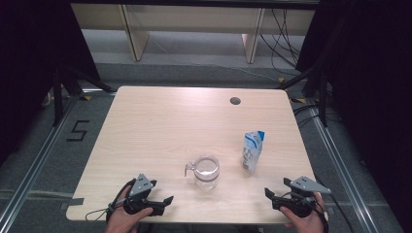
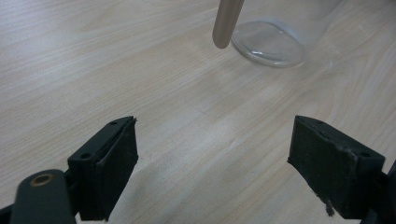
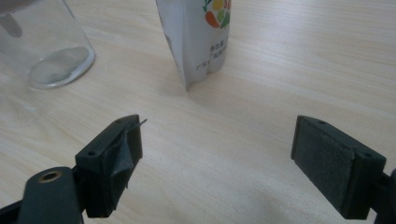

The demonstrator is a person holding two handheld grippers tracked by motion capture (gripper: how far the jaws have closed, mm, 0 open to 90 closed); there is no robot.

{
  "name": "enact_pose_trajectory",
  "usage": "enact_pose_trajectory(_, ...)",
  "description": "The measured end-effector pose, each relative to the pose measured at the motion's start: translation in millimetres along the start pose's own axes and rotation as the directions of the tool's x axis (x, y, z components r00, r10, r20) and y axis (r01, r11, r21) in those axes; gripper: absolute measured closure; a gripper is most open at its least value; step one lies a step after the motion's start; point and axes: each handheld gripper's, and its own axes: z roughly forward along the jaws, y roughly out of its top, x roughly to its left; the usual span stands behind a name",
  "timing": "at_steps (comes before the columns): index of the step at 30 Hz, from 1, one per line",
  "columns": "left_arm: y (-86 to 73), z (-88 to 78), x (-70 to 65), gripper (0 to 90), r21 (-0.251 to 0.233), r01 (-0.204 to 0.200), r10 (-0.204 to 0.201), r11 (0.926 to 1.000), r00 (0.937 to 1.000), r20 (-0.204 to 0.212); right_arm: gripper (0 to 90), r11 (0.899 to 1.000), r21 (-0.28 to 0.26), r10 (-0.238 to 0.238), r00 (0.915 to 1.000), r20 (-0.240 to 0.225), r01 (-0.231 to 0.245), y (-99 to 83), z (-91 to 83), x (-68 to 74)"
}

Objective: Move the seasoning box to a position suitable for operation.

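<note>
A clear glass jar with a handle stands upright near the table's front middle; its base and its handle appear in the left gripper view, and the jar also stands at the upper left of the right gripper view. A white and blue pouch stands upright to the right of the jar, seen close as the pouch. My left gripper rests at the front left, open and empty. My right gripper sits at the front right, open and empty.
The light wooden table has a round cable hole at its far right. Dark frame rails and floor surround the table, with cables at the back right.
</note>
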Motion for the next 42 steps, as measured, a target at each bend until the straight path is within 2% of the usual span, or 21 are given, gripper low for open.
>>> enact_pose_trajectory(2,0.5,-0.5,0.0,15.0,-0.006,-0.001,0.001,1.0,1.0,0.001,17.6,1.0,0.006,0.001,0.9999,0.01,-0.001,0.1,0.2,0.0)
enact_pose_trajectory(3,0.7,-0.8,-0.4,15.0,-0.011,-0.004,0.004,0.9999,1.0,-0.005,18.3,1.0,-0.007,0.016,0.9998,-0.014,-0.016,0.1,0.0,0.8)
enact_pose_trajectory(5,1.5,-0.8,-0.2,15.0,-0.014,-0.006,0.006,0.9999,1.0,0.003,19.0,1.0,-0.008,0.015,0.9997,-0.017,-0.015,0.2,-0.1,1.0)
enact_pose_trajectory(6,2.9,-2.0,0.6,15.1,-0.004,-0.03,0.03,0.9996,0.9995,0.007,19.8,1.0,-0.009,-0.02,0.9995,-0.024,0.02,0.6,-0.3,-1.3)
enact_pose_trajectory(13,6.3,-1.8,-1.2,17.6,-0.024,-0.012,0.012,0.9996,0.9997,0.022,22.4,0.999,-0.019,-0.027,0.9994,-0.022,0.026,0.0,0.6,-1.6)
enact_pose_trajectory(16,10.0,-2.7,-1.7,19.4,-0.032,-0.011,0.012,0.9994,0.9996,0.027,24.1,1.0,0.008,0.014,0.999,-0.043,-0.014,0.0,-2.5,3.1)
enact_pose_trajectory(18,12.9,-3.0,-3.3,22.6,-0.033,0.011,-0.01,0.9994,0.9994,0.032,25.3,0.999,-0.018,-0.05,0.9979,-0.043,0.049,-0.5,-1.6,-0.6)
enact_pose_trajectory(19,15.0,-3.6,-4.4,22.6,-0.032,0.003,-0.003,0.9995,0.9996,0.027,25.3,0.999,-0.018,-0.05,0.9979,-0.043,0.049,-0.5,-1.6,-0.6)
enact_pose_trajectory(20,16.6,-3.6,-4.1,23.9,-0.037,-0.009,0.01,0.9993,0.9993,0.037,25.4,1.0,-0.008,-0.016,0.9987,-0.048,0.016,-1.0,-2.4,1.8)
enact_pose_trajectory(21,18.2,-3.8,-6.2,29.7,-0.041,0.004,-0.002,0.9991,0.9993,0.037,25.9,0.999,-0.022,-0.03,0.9976,-0.063,0.029,-1.2,-2.6,0.4)
enact_pose_trajectory(24,22.6,-4.8,-9.5,31.4,-0.041,-0.003,0.005,0.9991,0.9991,0.043,26.5,0.998,-0.031,-0.051,0.9974,-0.049,0.05,-1.4,-2.2,0.4)
enact_pose_trajectory(27,26.7,-5.5,-10.3,37.7,-0.05,-0.016,0.019,0.9986,0.9986,0.05,28.2,0.999,-0.017,-0.037,0.9969,-0.07,0.036,-1.2,-4.8,4.5)
enact_pose_trajectory(30,32.1,-7.0,-10.6,50.6,-0.071,-0.01,0.014,0.9974,0.9985,0.053,29.7,0.996,-0.026,-0.083,0.9924,-0.091,0.081,-1.2,-3.5,4.9)
enact_pose_trajectory(33,38.4,-7.2,-11.0,57.8,-0.1,-0.009,0.015,0.9949,0.9977,0.067,30.3,0.998,-0.023,-0.059,0.9935,-0.097,0.057,-2.0,-3.9,9.0)
enact_pose_trajectory(34,41.5,-7.6,-11.5,64.2,-0.112,-0.005,0.013,0.9936,0.9973,0.072,30.4,0.994,-0.039,-0.104,0.9902,-0.093,0.101,-1.0,-3.0,7.1)
enact_pose_trajectory(36,48.3,-8.9,-12.5,68.7,-0.128,-0.015,0.025,0.9916,0.9967,0.077,30.3,0.993,-0.041,-0.117,0.9878,-0.103,0.113,-0.5,-1.9,7.7)
enact_pose_trajectory(37,51.5,-8.7,-13.6,68.7,-0.136,-0.009,0.021,0.9907,0.9962,0.085,30.3,0.993,-0.041,-0.117,0.9878,-0.103,0.113,-0.5,-1.9,7.7)
enact_pose_trajectory(38,54.1,-8.2,-14.3,72.8,-0.144,-0.008,0.021,0.9896,0.9957,0.09,30.4,0.997,-0.022,-0.077,0.9911,-0.108,0.075,-1.4,-2.3,11.1)
enact_pose_trajectory(39,57.0,-8.5,-14.6,72.8,-0.141,-0.025,0.038,0.9897,0.9953,0.089,30.4,0.997,-0.022,-0.077,0.9911,-0.108,0.075,-1.4,-2.3,11.1)
enact_pose_trajectory(41,60.7,-6.5,-17.1,77.6,-0.152,-0.01,0.023,0.9884,0.9958,0.088,30.3,0.997,-0.022,-0.075,0.9906,-0.114,0.073,-1.5,-1.9,10.9)
enact_pose_trajectory(42,63.0,-6.3,-17.5,77.6,-0.149,-0.028,0.041,0.9884,0.9958,0.082,30.4,0.994,-0.035,-0.109,0.9881,-0.109,0.105,-1.2,-0.2,7.9)
